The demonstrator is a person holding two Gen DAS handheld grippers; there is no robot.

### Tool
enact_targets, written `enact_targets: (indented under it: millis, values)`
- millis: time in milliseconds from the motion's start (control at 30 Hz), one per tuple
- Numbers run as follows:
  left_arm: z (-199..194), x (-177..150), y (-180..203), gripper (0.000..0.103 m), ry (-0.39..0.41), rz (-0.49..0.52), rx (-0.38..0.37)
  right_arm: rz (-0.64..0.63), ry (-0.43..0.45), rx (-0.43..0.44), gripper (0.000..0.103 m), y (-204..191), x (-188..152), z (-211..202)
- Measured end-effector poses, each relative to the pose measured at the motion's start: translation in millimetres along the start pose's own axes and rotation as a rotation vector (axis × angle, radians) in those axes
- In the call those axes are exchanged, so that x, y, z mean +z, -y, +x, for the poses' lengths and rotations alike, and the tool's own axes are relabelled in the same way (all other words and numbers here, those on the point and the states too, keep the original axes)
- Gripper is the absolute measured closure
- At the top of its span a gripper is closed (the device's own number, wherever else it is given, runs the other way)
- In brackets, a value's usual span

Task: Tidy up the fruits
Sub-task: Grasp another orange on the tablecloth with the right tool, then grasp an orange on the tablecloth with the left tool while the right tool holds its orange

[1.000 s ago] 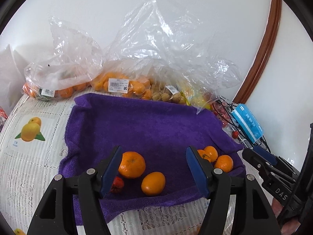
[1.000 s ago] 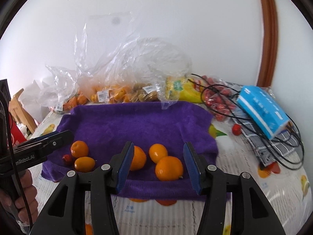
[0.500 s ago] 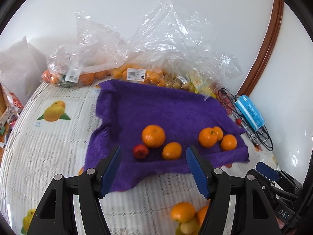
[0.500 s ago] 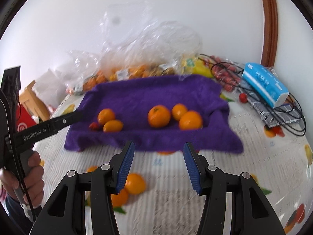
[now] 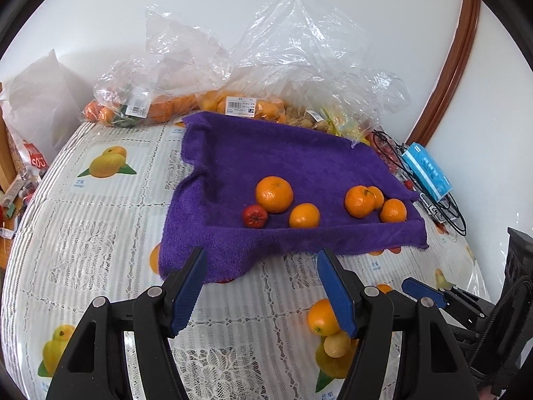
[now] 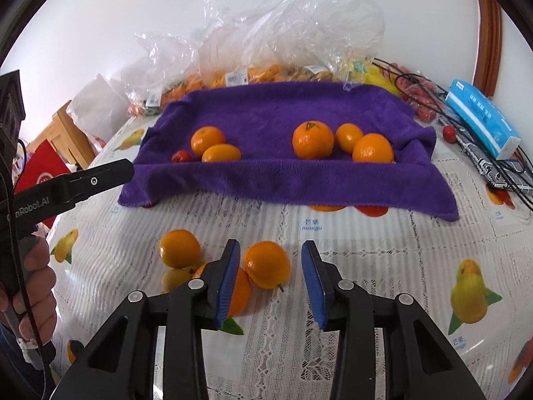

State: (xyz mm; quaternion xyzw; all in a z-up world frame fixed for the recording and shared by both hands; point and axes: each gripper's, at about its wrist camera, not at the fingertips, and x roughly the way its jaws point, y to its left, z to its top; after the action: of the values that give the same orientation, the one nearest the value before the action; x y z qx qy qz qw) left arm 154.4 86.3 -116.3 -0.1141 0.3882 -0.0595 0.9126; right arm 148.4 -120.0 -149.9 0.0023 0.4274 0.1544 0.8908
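A purple towel (image 5: pixel 286 160) (image 6: pixel 283 106) lies on the table with several oranges on it and a small red fruit (image 5: pixel 254 216) (image 6: pixel 181 156). Loose fruit lies in front of the towel: an orange (image 6: pixel 267 264) between my right gripper's open fingers, another orange (image 6: pixel 180 247) left of it, and a small yellow fruit (image 6: pixel 175 277). My right gripper (image 6: pixel 270 280) is open and low over the table. My left gripper (image 5: pixel 263 290) is open and empty, in front of the towel, with a loose orange (image 5: pixel 321 316) and a yellow fruit (image 5: pixel 336 344) by its right finger.
Clear plastic bags of fruit (image 5: pixel 240 100) (image 6: pixel 266 66) line the wall behind the towel. A blue tissue pack (image 5: pixel 426 171) (image 6: pixel 479 113) and black cables (image 6: pixel 499 173) lie at the right. A lace tablecloth with printed fruit (image 5: pixel 100 233) covers the round table.
Both grippers have pulled back from the towel toward the table's front. The loose fruit in front of the towel has come into view, and the right gripper now straddles an orange.
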Motion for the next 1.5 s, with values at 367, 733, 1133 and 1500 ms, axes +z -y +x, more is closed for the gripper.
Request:
enact_targets:
  millis: [367,733,1133,1500]
  values:
    - [14,-3,-1,0.037,-0.026,-0.002,-0.042,-0.004,-0.031,-0.004,0.066,1,0,10]
    - [19,-4,-8,0.037,-0.042,-0.033,-0.067,-0.025,-0.037,-0.006,0.063,-3,4,18]
    - [19,-4,-11,0.037,-0.04,-0.038,-0.071,0.003,-0.057,-0.052,0.071,10,3,30]
    - [21,-6,-7,0.037,-0.051,-0.026,-0.07,0.021,-0.014,-0.119,0.071,28,0,22]
